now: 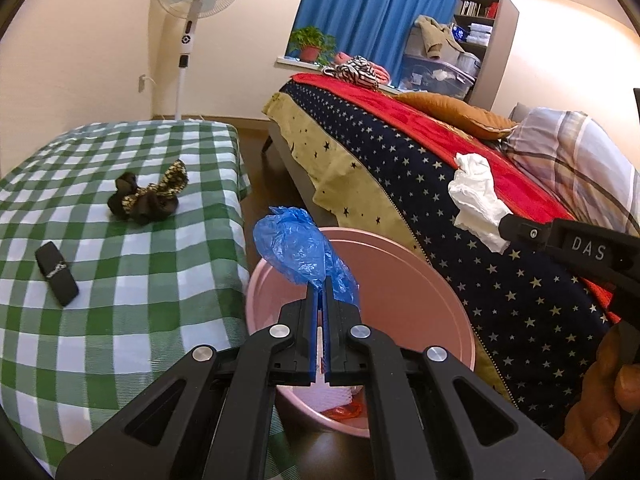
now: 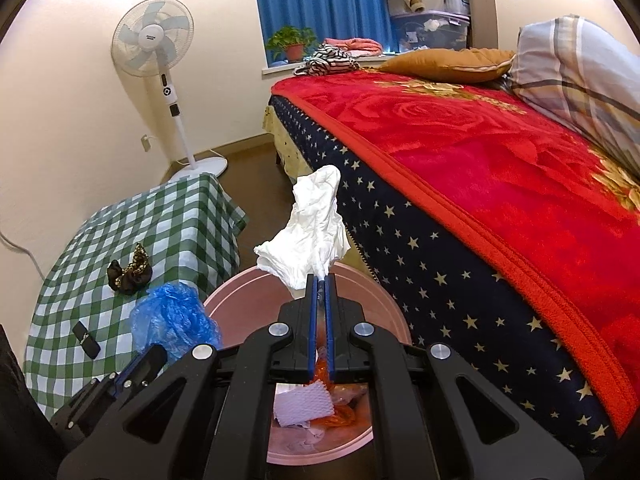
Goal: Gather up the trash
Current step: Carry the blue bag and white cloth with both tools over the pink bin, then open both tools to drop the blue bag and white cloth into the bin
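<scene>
My left gripper (image 1: 320,286) is shut on a crumpled blue plastic bag (image 1: 298,250) and holds it above the pink bin (image 1: 432,304) on the floor. My right gripper (image 2: 320,280) is shut on a crumpled white tissue (image 2: 310,236) and holds it over the same bin (image 2: 236,288). The tissue (image 1: 478,198) and right gripper (image 1: 510,226) also show in the left wrist view, to the right of the bin. The blue bag (image 2: 172,318) shows at the bin's left rim in the right wrist view. White foam wrap (image 2: 302,404) and orange plastic (image 2: 340,414) lie inside the bin.
A table with a green checked cloth (image 1: 120,280) stands left of the bin, bearing dark patterned socks (image 1: 150,194) and a black case (image 1: 56,268). A bed with a red blanket (image 2: 500,168) and starred cover stands on the right. A standing fan (image 1: 192,20) is by the wall.
</scene>
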Tool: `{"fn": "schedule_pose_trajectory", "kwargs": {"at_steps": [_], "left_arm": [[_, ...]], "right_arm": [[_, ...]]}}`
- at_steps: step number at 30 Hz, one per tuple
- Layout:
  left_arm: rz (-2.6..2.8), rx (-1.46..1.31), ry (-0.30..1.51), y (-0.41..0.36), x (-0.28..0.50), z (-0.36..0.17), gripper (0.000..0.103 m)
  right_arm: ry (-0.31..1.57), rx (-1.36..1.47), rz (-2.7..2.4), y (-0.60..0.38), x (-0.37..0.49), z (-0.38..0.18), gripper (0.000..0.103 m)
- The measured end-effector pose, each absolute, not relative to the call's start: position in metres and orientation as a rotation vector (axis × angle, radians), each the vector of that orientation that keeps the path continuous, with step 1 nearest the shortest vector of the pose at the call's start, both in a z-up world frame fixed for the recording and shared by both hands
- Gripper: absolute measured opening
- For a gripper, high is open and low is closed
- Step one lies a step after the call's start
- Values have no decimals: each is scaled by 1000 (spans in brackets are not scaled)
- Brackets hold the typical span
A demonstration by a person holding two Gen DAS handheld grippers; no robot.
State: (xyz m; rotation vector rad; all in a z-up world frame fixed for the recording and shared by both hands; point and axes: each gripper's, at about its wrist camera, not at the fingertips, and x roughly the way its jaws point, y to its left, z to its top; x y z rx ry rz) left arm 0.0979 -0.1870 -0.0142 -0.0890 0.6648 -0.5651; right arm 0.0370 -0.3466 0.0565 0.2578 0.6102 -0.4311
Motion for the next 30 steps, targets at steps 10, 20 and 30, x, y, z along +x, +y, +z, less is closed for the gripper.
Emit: {"fn": "schedule_pose_trajectory", "kwargs": {"at_steps": [10,20,30], "left_arm": [[-574,-82,676,-192,99,-17,2],[-557,-100,702,-180,100,-22,27],[-477,-142,674,-142,100,-11,27]], "right_arm": [[604,266,-430,-345,37,57,4],[589,293,-480,-348,30,59,42],[562,259,-419,-330,31,63,42]]}}
